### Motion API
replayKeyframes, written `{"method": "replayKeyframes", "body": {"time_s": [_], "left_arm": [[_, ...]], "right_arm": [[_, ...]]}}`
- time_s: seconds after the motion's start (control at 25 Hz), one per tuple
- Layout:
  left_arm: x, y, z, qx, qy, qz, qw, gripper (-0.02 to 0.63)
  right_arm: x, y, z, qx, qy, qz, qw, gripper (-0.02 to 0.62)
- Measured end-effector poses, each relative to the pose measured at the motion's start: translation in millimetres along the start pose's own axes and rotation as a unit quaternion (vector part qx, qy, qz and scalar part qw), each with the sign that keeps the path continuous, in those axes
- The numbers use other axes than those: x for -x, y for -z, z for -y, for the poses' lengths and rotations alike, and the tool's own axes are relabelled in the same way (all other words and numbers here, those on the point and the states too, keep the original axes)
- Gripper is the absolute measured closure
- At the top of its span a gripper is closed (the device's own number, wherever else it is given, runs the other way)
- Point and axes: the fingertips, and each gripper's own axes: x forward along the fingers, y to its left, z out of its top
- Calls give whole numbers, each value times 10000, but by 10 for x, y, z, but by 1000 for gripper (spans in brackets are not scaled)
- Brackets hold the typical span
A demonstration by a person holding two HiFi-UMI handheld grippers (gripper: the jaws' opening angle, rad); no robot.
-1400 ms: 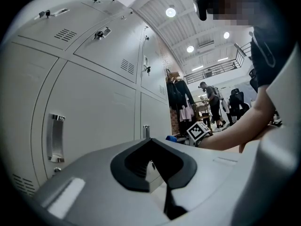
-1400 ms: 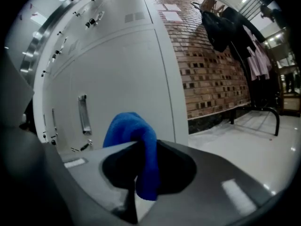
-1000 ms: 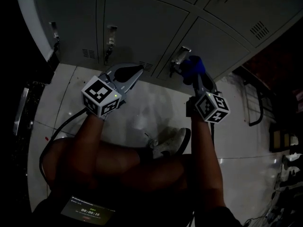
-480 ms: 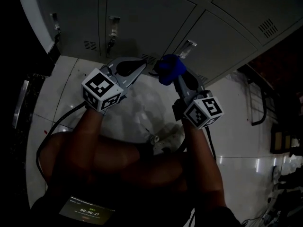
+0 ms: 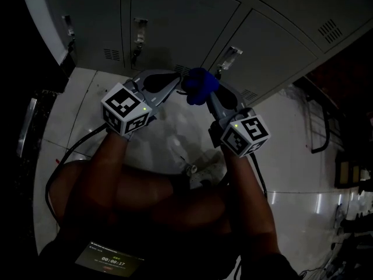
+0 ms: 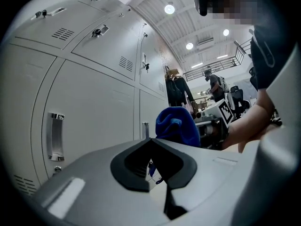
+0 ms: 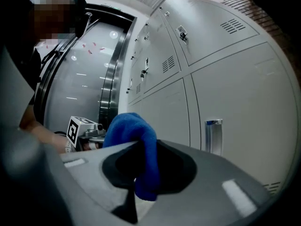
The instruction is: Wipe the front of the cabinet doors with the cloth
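blue cloth [image 5: 200, 85] is clamped between the jaws of the right gripper [image 5: 208, 95], bunched above the jaw tips. it is held near the bottom edge of the grey cabinet doors [image 5: 175, 22], close to a metal door handle [image 5: 231, 56]; contact with the door cannot be told. left gripper [image 5: 171, 86] jaws are seen together, empty, just beside the cloth, over the floor [image 5: 175, 139].

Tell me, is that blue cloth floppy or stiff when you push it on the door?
Probably floppy: the blue cloth bunches above the right claw and droops below it. It looks soft and light, so it should squash flat against the cabinet door. Pinched tightly, it likely won't slip out.
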Motion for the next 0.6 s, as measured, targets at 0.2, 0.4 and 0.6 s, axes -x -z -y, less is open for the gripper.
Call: {"method": "replayKeyframes", "body": {"time_s": [0.2,0.4,0.6], "left_arm": [[-4,1,9,19,25,3,10000,603],[-5,5,19,17,43,-4,10000,603],[-7,3,27,21,42,6,10000,603]], "right_arm": [[-4,45,40,19,69,-50,10000,535],[0,57,78,-35,115,-43,9999,535],[0,59,73,-16,110,-50,9999,535]]}}
